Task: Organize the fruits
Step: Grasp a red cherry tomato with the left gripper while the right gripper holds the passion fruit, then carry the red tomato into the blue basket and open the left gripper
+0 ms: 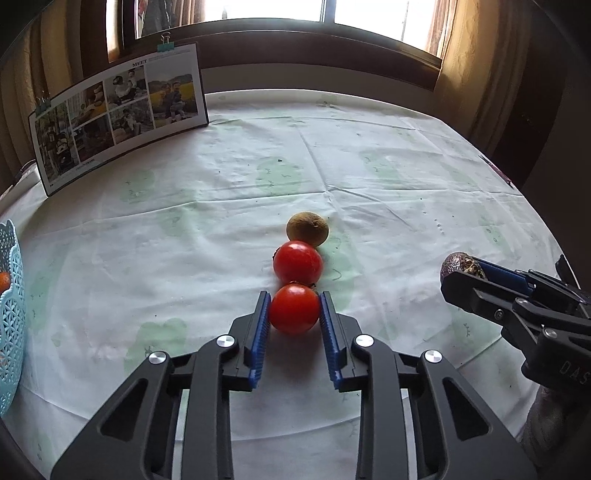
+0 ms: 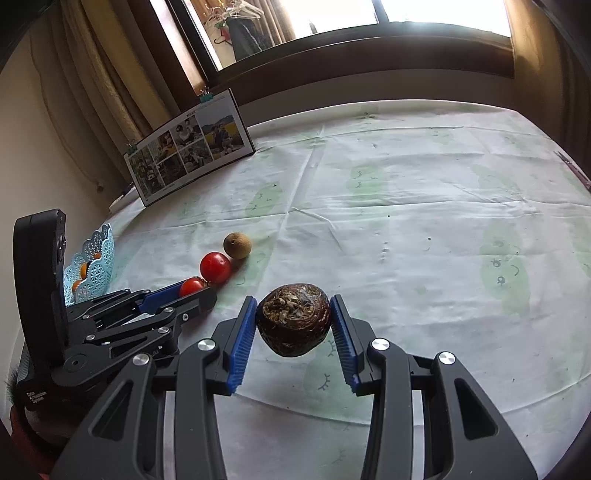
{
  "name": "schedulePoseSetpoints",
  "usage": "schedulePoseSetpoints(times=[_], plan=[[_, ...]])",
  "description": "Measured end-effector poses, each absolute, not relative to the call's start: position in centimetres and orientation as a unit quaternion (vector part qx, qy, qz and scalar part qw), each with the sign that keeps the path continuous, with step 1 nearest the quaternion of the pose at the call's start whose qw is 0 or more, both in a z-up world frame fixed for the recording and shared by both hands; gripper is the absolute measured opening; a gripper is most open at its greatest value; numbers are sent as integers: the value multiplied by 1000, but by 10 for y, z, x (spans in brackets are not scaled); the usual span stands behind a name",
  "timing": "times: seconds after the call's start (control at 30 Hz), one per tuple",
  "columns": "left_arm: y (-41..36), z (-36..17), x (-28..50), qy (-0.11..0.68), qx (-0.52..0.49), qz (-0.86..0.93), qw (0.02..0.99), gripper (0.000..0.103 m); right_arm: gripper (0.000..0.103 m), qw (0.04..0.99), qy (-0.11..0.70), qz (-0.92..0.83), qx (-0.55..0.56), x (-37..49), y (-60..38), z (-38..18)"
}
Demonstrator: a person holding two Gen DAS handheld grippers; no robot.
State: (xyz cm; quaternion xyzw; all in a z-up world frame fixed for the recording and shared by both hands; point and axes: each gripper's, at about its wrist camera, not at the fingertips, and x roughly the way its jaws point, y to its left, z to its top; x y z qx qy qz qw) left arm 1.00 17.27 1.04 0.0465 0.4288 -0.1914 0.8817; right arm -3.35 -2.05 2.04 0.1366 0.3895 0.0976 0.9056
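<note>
Left gripper clamped on near tomato, low on the cloth. Right gripper clamped on dark fruit, lifted clear. Basket far left, well apart, closer to the left gripper. Second tomato and kiwi lined up straight ahead, touching.

A photo collage board held by binder clips stands on the pale printed tablecloth below a window.
</note>
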Motion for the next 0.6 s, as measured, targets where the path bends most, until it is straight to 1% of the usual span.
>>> schedulePoseSetpoints(times=[0.27,0.6], plan=[[183,21,-3,417,39,-187,889,27,41,906,389,95,139,-32,-19,20],[214,39,-8,392,17,-145,908,27,41,907,388,92,135,-32,-18,19]])
